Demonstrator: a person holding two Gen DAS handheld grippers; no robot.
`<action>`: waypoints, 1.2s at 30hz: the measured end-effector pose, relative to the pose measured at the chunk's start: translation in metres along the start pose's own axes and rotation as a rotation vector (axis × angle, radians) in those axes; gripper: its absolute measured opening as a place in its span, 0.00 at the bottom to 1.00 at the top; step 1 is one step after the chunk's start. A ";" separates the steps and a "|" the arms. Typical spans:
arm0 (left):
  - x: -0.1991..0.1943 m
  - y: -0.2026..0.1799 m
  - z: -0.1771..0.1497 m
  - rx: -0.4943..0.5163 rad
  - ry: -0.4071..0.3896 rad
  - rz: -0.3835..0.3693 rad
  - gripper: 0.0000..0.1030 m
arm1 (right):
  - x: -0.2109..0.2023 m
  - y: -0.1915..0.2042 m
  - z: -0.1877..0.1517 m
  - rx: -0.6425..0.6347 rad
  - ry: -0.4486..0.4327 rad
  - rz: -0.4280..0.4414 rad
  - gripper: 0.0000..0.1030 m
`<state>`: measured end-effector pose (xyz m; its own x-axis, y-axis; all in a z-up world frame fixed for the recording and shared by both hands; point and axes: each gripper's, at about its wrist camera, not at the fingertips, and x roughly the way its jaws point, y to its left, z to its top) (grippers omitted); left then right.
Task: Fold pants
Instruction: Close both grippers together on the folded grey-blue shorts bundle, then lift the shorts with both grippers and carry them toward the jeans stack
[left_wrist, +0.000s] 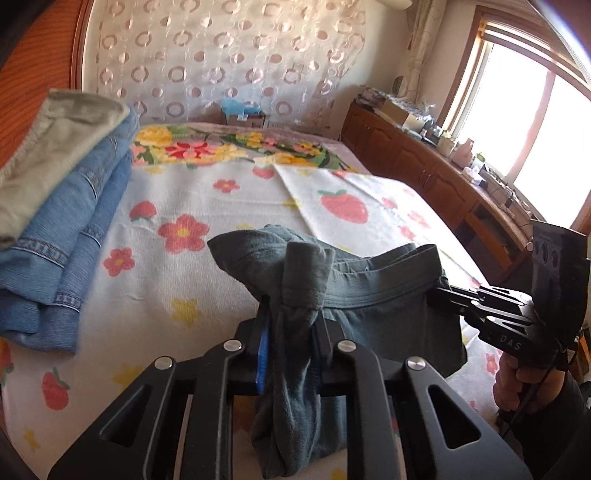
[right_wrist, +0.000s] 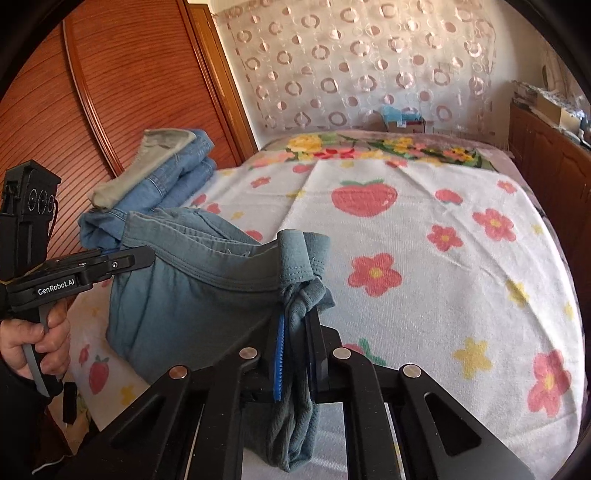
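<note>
Both jaws are clamped shut on the same pair of grey-green pants (left_wrist: 369, 284), one at each end of the waistband. My left gripper (left_wrist: 291, 332) pinches a bunched fold of the fabric between its fingers, with more cloth hanging down below them. My right gripper (right_wrist: 299, 332) grips another gathered corner the same way; a blue pad shows on its left finger (right_wrist: 279, 354). Between the two, the pants hang stretched and lifted just above the bed (right_wrist: 443, 229), which is covered with a white blanket printed with strawberries and flowers. Near the far left side of the bed sits a stack of folded clothes: blue jeans (left_wrist: 74, 236) with a pale grey-green garment (left_wrist: 55, 147) on top. Beyond it is a reddish wooden wardrobe door (right_wrist: 129, 92), and a window (left_wrist: 524, 122) brightens the right
</note>
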<state>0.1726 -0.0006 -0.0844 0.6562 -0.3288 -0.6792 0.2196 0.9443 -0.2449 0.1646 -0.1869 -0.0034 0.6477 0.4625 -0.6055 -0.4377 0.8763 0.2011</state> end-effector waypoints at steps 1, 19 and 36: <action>-0.006 -0.002 0.001 0.003 -0.014 -0.003 0.18 | -0.005 0.002 0.000 -0.008 -0.012 -0.001 0.09; -0.081 -0.013 0.032 0.098 -0.177 0.088 0.18 | -0.062 0.038 0.024 -0.124 -0.165 -0.003 0.09; -0.106 0.046 0.053 0.060 -0.245 0.159 0.18 | -0.011 0.063 0.080 -0.258 -0.192 0.057 0.09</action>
<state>0.1510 0.0785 0.0129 0.8386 -0.1708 -0.5172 0.1374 0.9852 -0.1026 0.1796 -0.1256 0.0772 0.7125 0.5481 -0.4380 -0.6044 0.7965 0.0136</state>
